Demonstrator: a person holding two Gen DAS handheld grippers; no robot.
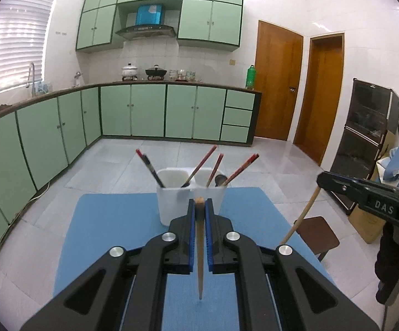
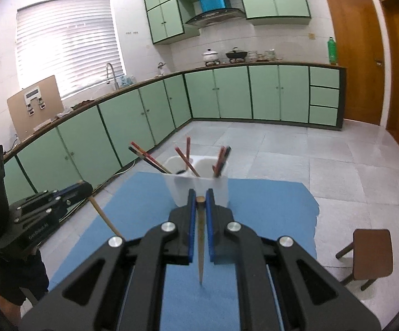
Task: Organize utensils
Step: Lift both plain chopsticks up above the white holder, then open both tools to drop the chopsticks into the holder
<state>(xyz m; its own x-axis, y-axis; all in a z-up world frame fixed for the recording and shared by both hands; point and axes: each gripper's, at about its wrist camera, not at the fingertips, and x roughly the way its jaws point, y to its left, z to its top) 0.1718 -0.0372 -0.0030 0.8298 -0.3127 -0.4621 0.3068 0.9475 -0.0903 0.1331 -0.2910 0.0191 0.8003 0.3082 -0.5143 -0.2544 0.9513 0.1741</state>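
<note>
A white two-compartment utensil holder [image 1: 172, 201] [image 2: 199, 184] stands at the far edge of a blue mat [image 1: 122, 220] [image 2: 268, 207], with several red and dark chopsticks [image 1: 149, 167] [image 2: 184, 155] leaning out of it. My left gripper [image 1: 199, 204] is shut on a bamboo chopstick [image 1: 200, 253] that hangs point down above the mat. My right gripper [image 2: 200, 197] is shut on a second bamboo chopstick [image 2: 201, 248], also hanging point down. In the left wrist view the right gripper [image 1: 322, 180] shows at the right with its chopstick [image 1: 301, 216]; the left gripper [image 2: 85, 189] shows in the right wrist view.
A small brown stool [image 2: 372, 253] [image 1: 318, 234] stands on the tiled floor right of the table. Green kitchen cabinets [image 1: 144, 110] and a counter with pots run along the far walls. A dark shelf unit [image 1: 365, 143] stands at the right.
</note>
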